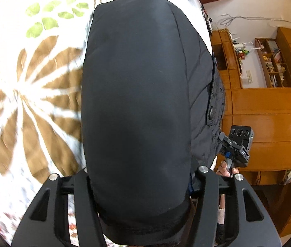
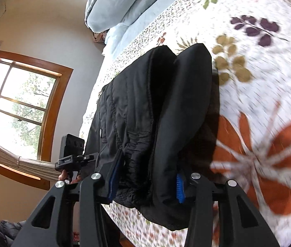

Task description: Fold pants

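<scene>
Both claws were clamped on the dark, puffy quilted pants. Right black two-finger claw [image 2: 145,187] had its blue rubber pads [image 2: 179,188] squeezing a thick bunch of cloth w/ both legs stacked. Left black two-finger claw [image 1: 139,185] had the dark, puffy quilted pants [image 1: 137,103] pinched between its fingers too, cloth filling most of its view. Pants hung btwn the two claws, lifted off the white bedspread w/ big brown & orange flower prints [image 2: 258,103], far end maybe touching it, can't tell. Past that sat pale blue pillows [image 2: 112,6], a wood-framed window [image 2: 22,103] & an orange wooden shelf wall [image 1: 269,107].

My guess: the fold was partly done, legs already together. To do this step well, keep both claws level & pull gently apart so the cloth stays flat. Lower the far end first, then lay the held end over it. Puffy cloth slips & springs back, so don't let go till edges line up.
</scene>
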### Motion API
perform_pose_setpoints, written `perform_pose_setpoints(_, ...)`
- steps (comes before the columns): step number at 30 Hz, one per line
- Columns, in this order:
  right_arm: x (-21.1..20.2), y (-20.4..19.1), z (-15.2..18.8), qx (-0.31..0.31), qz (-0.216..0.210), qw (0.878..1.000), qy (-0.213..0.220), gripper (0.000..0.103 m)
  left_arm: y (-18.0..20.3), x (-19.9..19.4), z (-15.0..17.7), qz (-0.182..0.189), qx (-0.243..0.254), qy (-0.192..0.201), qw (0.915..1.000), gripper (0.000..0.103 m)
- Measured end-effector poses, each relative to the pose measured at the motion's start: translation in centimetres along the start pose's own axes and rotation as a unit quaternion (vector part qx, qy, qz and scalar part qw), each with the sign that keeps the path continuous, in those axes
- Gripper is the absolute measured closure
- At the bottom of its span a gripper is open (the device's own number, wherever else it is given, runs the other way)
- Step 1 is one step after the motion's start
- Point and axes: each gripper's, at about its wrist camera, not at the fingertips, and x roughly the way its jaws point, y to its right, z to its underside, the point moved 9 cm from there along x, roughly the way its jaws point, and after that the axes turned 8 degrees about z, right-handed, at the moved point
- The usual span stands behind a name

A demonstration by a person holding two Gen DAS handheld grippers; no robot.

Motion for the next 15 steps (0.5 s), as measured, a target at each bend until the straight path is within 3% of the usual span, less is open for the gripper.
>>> perform_pose_setpoints(15,1.5,1.3,-1.4,0.006,-0.008,1.0,-0.002,0.059,-2.0,-1.8,-3.6,-0.016,0.01,0.009,0.9998,0.042)
